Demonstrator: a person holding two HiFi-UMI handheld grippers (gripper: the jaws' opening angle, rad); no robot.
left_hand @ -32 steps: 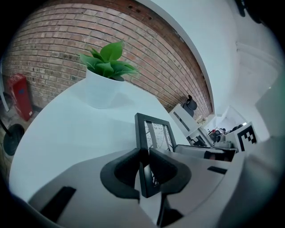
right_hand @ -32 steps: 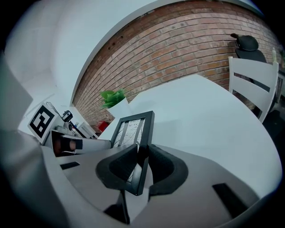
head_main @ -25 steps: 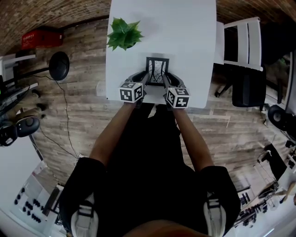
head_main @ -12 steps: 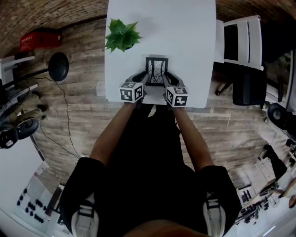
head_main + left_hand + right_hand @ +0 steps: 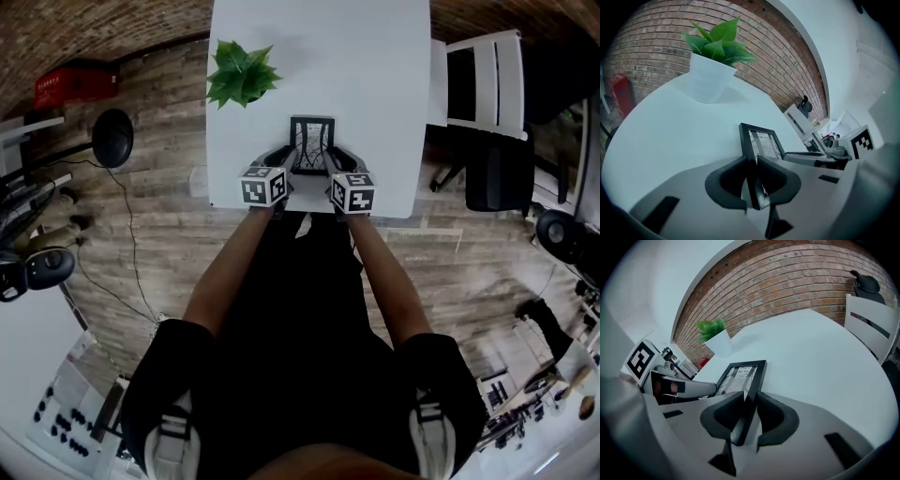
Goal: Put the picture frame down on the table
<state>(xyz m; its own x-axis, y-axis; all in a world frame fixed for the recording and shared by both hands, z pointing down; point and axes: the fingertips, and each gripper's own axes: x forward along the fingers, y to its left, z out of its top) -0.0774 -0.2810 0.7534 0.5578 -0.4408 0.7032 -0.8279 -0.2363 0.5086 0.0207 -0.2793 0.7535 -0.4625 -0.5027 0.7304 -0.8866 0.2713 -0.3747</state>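
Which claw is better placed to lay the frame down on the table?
Neither clearly: the left claw is shut on the left edge of the picture frame, the right claw on its right edge, above the table. Lower with both together, probably.

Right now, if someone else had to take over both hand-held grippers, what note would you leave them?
Left hand-held gripper: shut on the left edge of the picture frame.
Right hand-held gripper: shut on its right edge.
Frame: held tilted between the two over the near end of the table; I cannot tell whether it touches the top. The potted plant stands apart, far left.
Done: frame gripped, over the table.
Left: set it down on the table, open both, pull back.
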